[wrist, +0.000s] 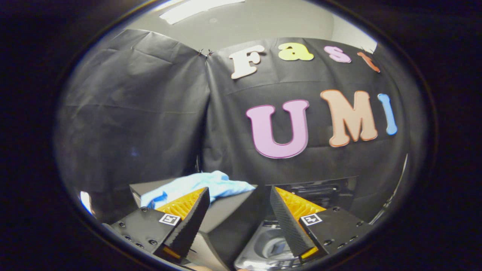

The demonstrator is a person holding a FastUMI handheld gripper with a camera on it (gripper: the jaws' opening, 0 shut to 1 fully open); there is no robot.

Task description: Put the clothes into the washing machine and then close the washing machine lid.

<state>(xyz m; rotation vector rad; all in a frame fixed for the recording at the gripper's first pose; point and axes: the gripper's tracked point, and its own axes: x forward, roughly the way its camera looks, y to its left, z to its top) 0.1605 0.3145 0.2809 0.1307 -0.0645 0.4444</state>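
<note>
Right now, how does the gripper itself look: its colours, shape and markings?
The gripper has two wedge-shaped fingers with black ribbed faces and orange ridged sides. Each sits on a black block with screws and a small square black-and-white marker.

Cam is riding on the gripper [239, 195], looking fwd along its two fingers, w/ fingertips spread apart low in the view. It's facing the booth's black cloth wall [150, 113] roughly level, taking in a strip of ceiling up top (fisheye bending it all). A dark surface [226, 209] is sitting close, just beyond the tips.
</note>
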